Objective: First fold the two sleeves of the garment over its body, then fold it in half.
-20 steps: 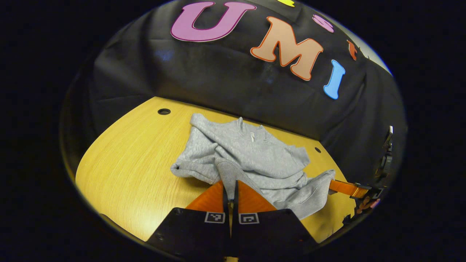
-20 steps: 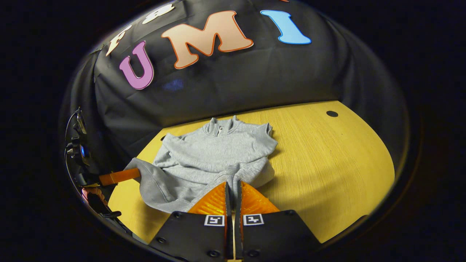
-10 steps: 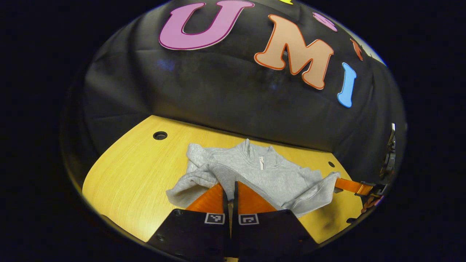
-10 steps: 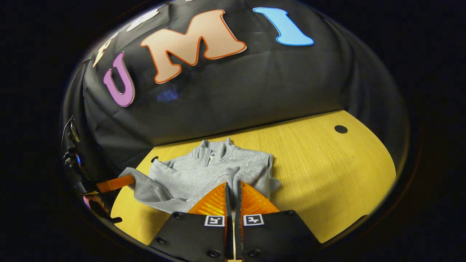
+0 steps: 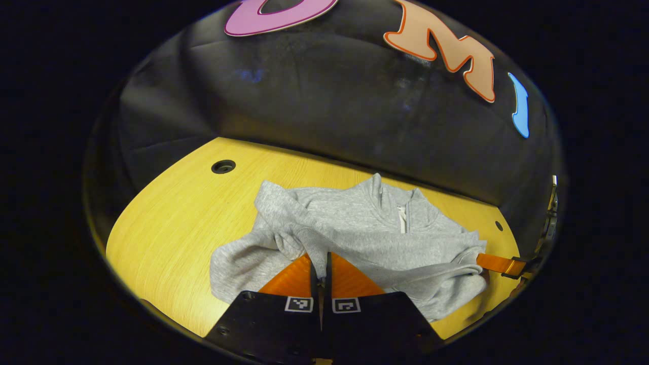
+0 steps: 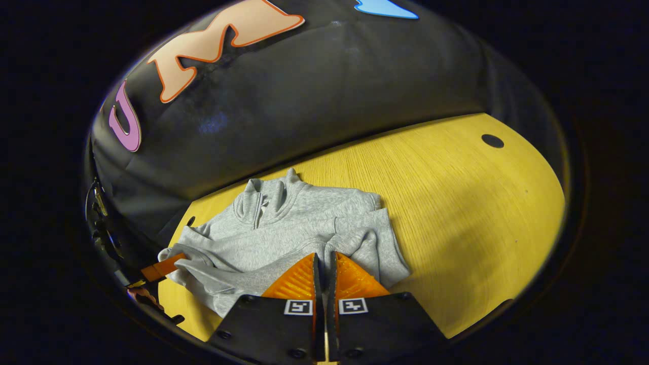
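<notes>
A grey zip-neck sweatshirt (image 5: 365,228) lies on the yellow wooden table (image 5: 172,218), its collar toward the far wall. In the left gripper view, my left gripper (image 5: 320,257) is shut on a grey fabric edge bunched over the body. A finger (image 5: 499,263) of the right gripper pokes in at the garment's right end. In the right gripper view, the sweatshirt (image 6: 299,218) lies doubled, and my right gripper (image 6: 324,257) is shut on its near edge. The other gripper's finger (image 6: 162,266) touches the fabric's left end. The sleeves are hidden in the folds.
The table (image 6: 456,203) has bare wood to the right of the garment in the right gripper view, and to the left in the left gripper view. Small round holes (image 5: 223,166) (image 6: 492,141) sit near the far corners. The black cloth wall stands right behind the collar.
Both grippers have carried the held fabric edge forward toward the collar and tipped downward. The garment's lower part now lies over its upper part.
</notes>
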Demonstrator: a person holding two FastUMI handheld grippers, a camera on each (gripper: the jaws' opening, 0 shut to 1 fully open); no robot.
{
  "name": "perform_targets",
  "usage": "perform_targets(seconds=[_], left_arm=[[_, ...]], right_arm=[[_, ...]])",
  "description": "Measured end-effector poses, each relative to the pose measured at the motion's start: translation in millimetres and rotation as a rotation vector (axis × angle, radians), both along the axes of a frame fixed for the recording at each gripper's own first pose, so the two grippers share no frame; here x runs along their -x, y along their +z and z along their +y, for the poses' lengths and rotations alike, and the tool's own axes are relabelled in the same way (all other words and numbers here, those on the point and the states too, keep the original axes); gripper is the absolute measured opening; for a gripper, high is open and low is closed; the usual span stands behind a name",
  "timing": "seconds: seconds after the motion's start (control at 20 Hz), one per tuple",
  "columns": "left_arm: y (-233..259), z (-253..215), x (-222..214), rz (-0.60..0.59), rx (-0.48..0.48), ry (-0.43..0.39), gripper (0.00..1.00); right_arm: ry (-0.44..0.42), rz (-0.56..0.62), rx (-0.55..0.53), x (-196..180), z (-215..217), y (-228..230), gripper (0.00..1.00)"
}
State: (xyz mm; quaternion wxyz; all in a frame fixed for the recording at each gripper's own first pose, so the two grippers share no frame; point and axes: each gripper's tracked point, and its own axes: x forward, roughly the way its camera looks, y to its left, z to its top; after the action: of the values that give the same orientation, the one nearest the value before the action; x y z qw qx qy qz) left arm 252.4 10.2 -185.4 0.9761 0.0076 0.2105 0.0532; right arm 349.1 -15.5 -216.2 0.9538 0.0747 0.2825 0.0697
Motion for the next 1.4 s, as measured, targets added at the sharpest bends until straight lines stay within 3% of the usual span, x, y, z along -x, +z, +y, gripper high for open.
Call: perform_targets(seconds=[0.15, 0.2, 0.25, 0.3, 0.35, 0.4, 0.45, 0.5, 0.55, 0.6, 0.65, 0.7, 0.8, 0.85, 1.05, 1.2, 1.4], left_arm=[[-4, 1, -6, -0.001, -0.024, 0.008, 0.01], [-4, 3, -6, -0.001, -0.037, 0.011, 0.04], [-4, 3, -6, 0.001, -0.039, 0.006, 0.06], [-2, 1, -7, -0.001, -0.034, -0.002, 0.10], [0, -2, -7, -0.006, -0.021, -0.017, 0.10], [4, -9, -5, -0.021, 0.007, -0.033, 0.18], [10, -15, -5, -0.040, 0.036, -0.035, 0.31], [17, -17, -5, -0.067, 0.050, -0.029, 0.49], [28, -17, -4, -0.097, 0.042, -0.016, 0.59], [41, -17, -1, -0.131, 0.023, -0.013, 0.78], [57, -16, 2, -0.166, -0.008, -0.012, 0.84], [73, -17, 7, -0.195, -0.035, -0.022, 0.92], [97, -24, 23, -0.227, -0.068, -0.052, 0.91], [110, -25, 32, -0.245, -0.080, -0.061, 0.91], [141, -29, 81, -0.277, -0.066, -0.076, 0.92], [145, -15, 119, -0.278, -0.096, -0.050, 0.92], [134, -8, 174, -0.235, -0.128, -0.058, 0.92]], right_arm=[[0.010, 0.000, -0.010, 2, -1, 2, 0.06], [0.014, -0.002, -0.021, 1, 0, 3, 0.12], [0.011, 0.000, -0.033, 1, 1, 4, 0.10], [0.012, -0.001, -0.054, 3, 3, 8, 0.23], [0.018, -0.010, -0.078, 2, 6, 15, 0.24], [0.020, -0.032, -0.088, 1, 8, 21, 0.44], [0.016, -0.064, -0.079, -1, 7, 30, 0.56], [0.004, -0.098, -0.057, -2, 2, 39, 0.75], [0.001, -0.129, -0.044, -3, 2, 48, 0.84], [0.007, -0.157, -0.041, 2, 2, 60, 0.96], [0.010, -0.183, -0.038, 5, 3, 71, 0.98], [0.015, -0.206, -0.035, 11, 3, 83, 0.93], [0.027, -0.249, -0.023, 27, 5, 107, 0.98], [0.032, -0.277, -0.011, 35, 5, 121, 0.94], [0.072, -0.383, 0.000, 85, 16, 177, 0.98], [0.063, -0.458, 0.072, 126, 10, 206, 0.97], [0.066, -0.457, 0.090, 183, 9, 209, 0.98]])
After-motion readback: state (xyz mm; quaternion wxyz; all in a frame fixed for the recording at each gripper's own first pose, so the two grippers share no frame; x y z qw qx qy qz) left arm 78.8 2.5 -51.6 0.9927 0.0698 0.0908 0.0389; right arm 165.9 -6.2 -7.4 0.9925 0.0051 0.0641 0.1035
